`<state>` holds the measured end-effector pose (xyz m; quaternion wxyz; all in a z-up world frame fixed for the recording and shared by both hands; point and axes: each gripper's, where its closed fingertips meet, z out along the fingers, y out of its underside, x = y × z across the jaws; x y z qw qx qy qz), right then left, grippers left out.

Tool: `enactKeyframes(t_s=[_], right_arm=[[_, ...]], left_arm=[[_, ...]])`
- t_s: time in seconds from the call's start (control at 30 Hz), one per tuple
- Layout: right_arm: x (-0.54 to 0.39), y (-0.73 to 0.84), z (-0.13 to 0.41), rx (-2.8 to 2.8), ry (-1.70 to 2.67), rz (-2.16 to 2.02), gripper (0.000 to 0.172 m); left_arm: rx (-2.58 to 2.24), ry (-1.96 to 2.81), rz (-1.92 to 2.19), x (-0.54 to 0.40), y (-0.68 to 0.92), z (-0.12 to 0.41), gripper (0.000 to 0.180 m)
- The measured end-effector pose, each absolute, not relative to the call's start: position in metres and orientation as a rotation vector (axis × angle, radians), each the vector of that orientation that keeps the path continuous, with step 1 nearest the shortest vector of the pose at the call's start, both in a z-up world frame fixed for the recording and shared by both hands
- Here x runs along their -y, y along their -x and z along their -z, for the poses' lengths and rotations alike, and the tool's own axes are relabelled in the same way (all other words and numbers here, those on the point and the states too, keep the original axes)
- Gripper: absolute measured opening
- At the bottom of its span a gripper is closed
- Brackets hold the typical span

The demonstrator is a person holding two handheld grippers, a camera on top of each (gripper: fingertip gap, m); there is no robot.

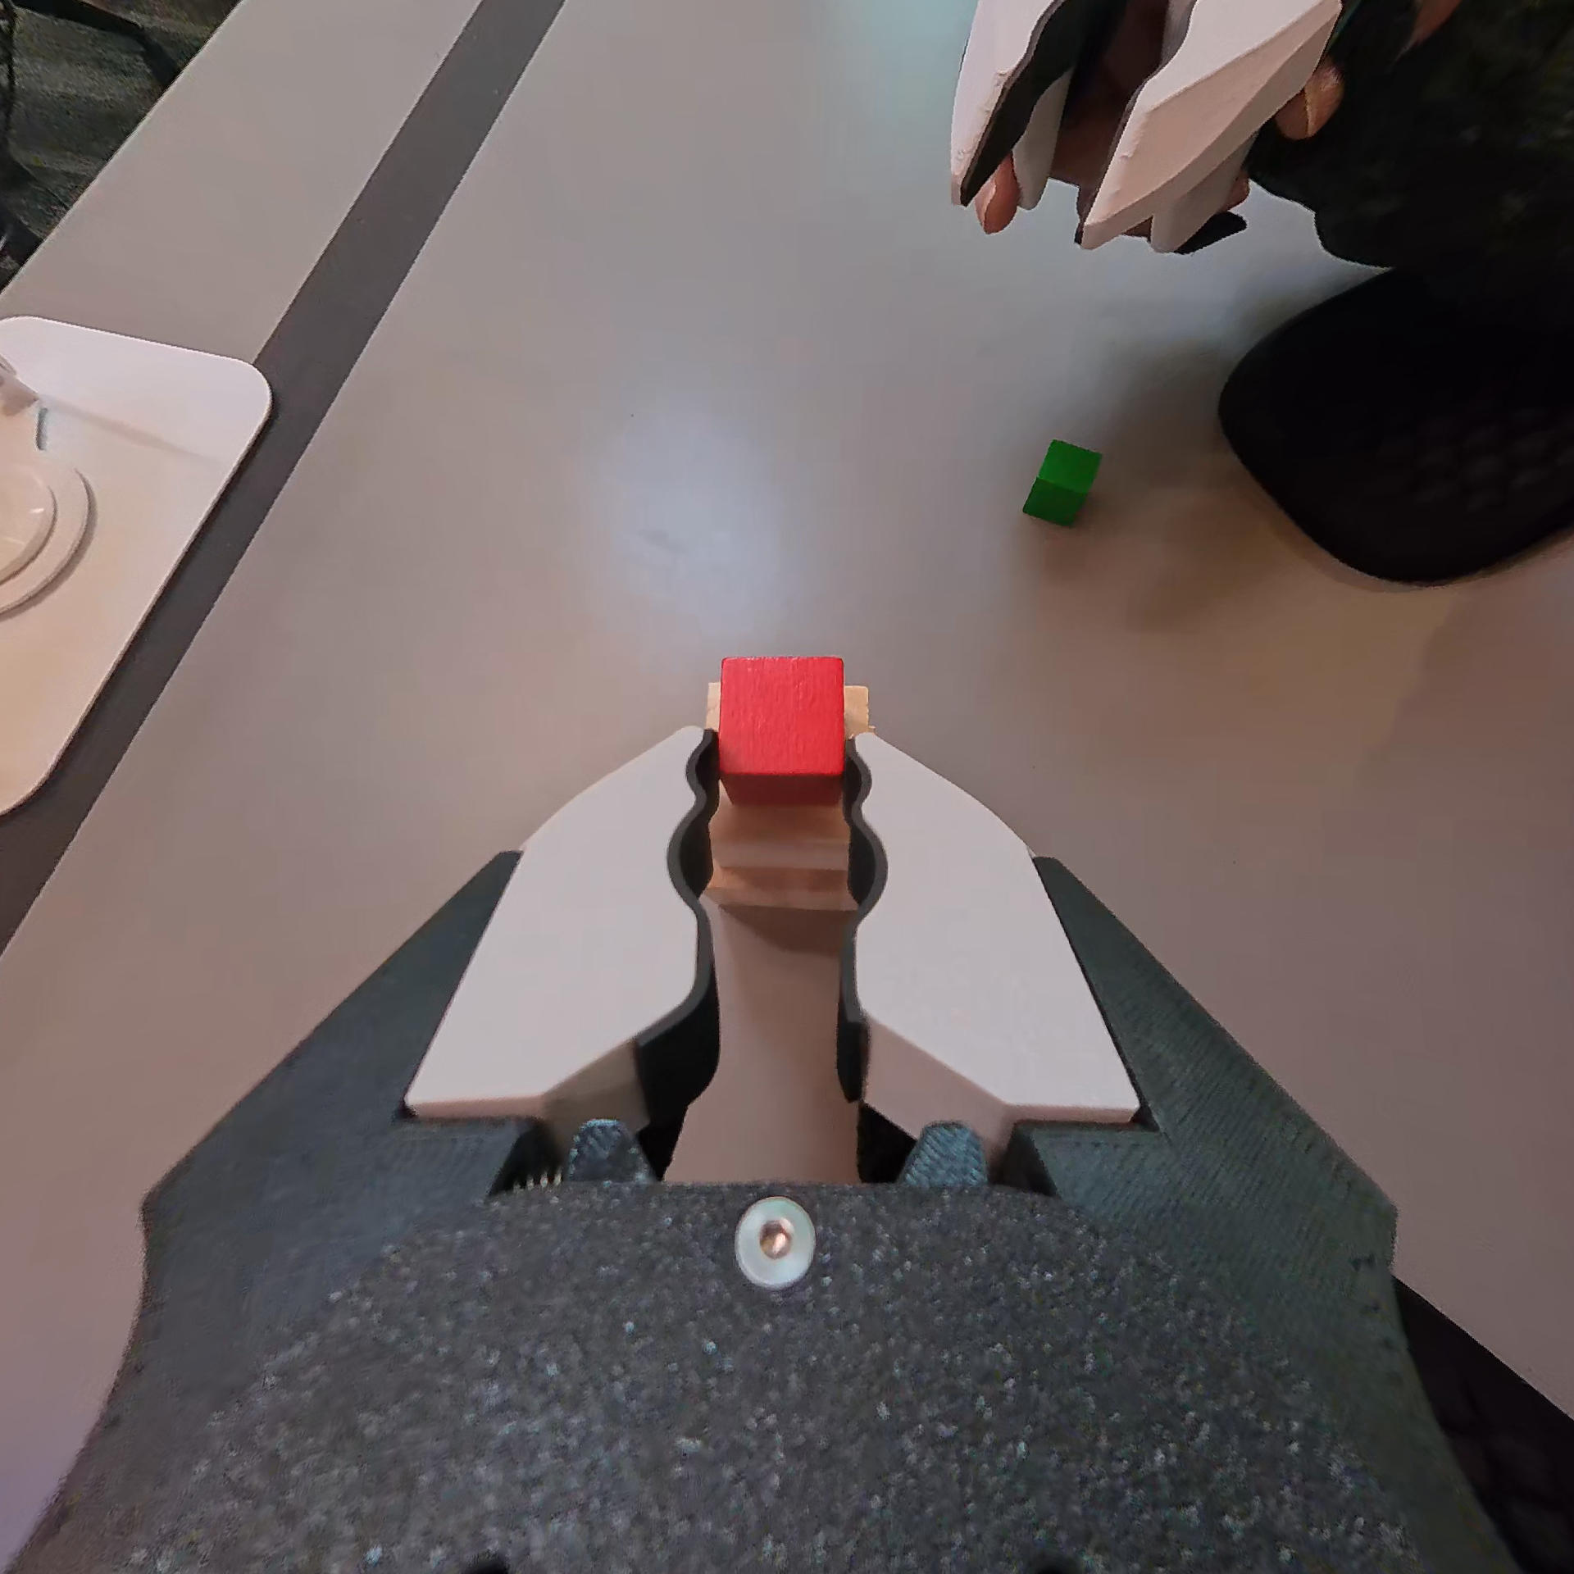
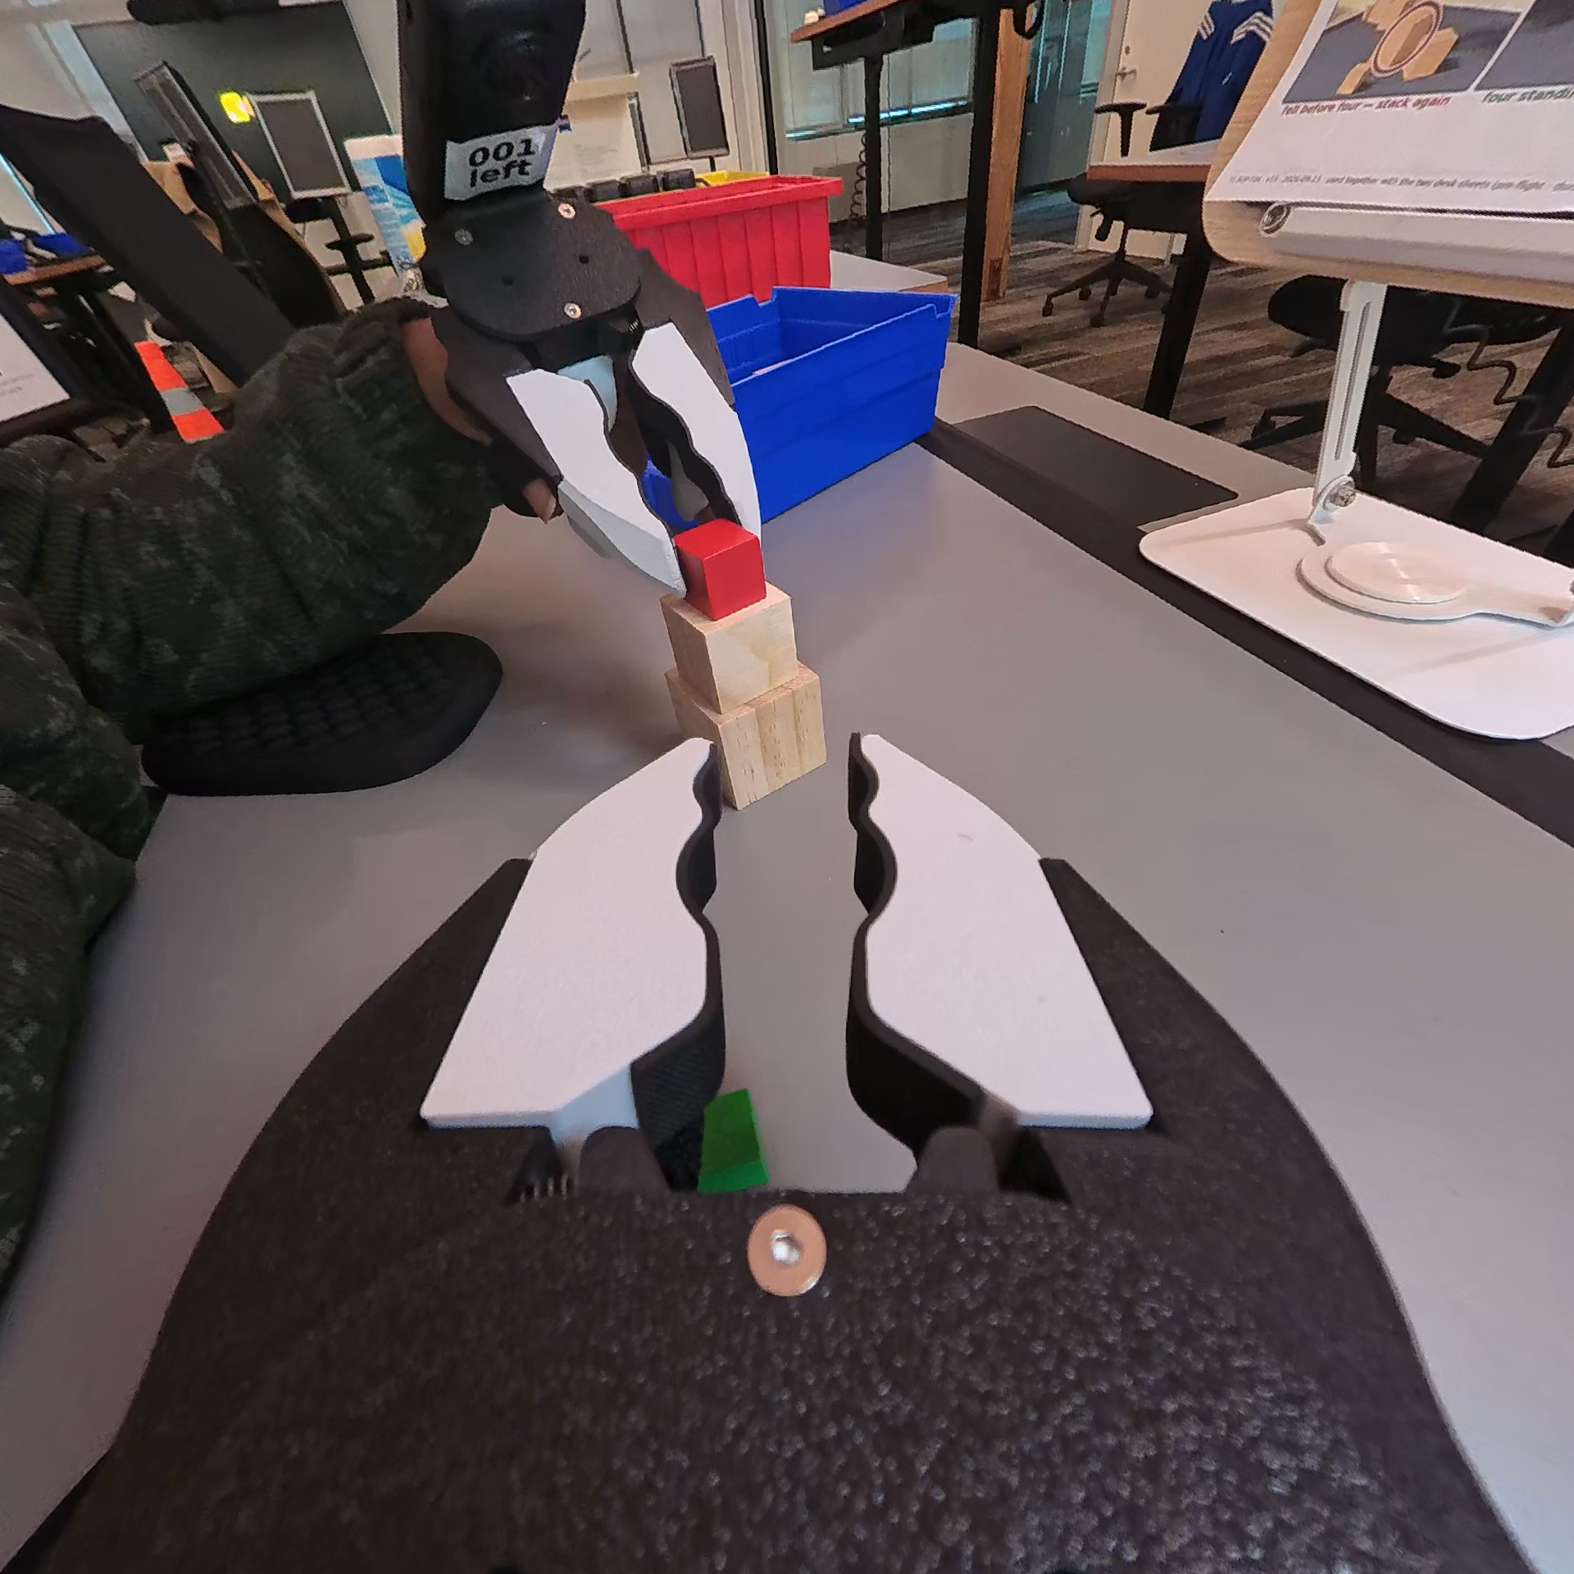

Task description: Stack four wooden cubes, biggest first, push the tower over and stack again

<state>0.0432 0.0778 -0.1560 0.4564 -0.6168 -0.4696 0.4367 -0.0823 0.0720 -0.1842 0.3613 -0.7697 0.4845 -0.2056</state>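
1. The red cube (image 1: 782, 717) looks like painted wood — small, stiff and light by my judgement, with smooth faces that could slide under a weak pinch. Its two opposite flat sides are the natural place to take hold, square on, so it does not twist.

2. It sits at the top of a stack: a pale wooden block (image 2: 731, 649) under it, and a larger pale wooden block (image 2: 758, 734) at the bottom, standing on the grey counter (image 1: 852, 383). The blocks are turned a little against each other, so the stack would likely topple at a sideways nudge.

3. The left tongs (image 1: 780, 749) are closed to the cube's width, one pad at each side of it. From the right wrist view the cube's underside seems to meet the block below, though whether it bears full weight there I cannot tell.

4. The right tongs (image 2: 782, 758) stand partly parted with nothing between the pads — only bare counter shows in the gap. Their tips are near the foot of the stack, apart from it.

5. A green cube (image 1: 1061, 482) lies alone on the counter, under the right tongs. A black mesh pad (image 1: 1397, 443), a blue bin (image 2: 835, 383) and a red bin (image 2: 732, 230) lie farther off.
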Motion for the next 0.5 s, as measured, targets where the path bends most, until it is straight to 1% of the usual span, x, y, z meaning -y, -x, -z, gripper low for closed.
enactKeyframes(t_s=[0.17,0.33,0.5], right_arm=[[-0.079,-0.044,0.156,1.153,1.525,-1.076,0.028],[-0.078,-0.044,0.156,1.158,1.526,-1.078,0.029],[-0.073,-0.055,0.171,1.29,1.608,-0.979,0.03]], left_arm=[[-1.253,1.982,0.525,-0.072,0.082,0.185,0.028],[-1.242,1.975,0.526,-0.072,0.083,0.183,0.033],[-1.125,1.905,0.569,-0.074,0.089,0.164,0.033]])
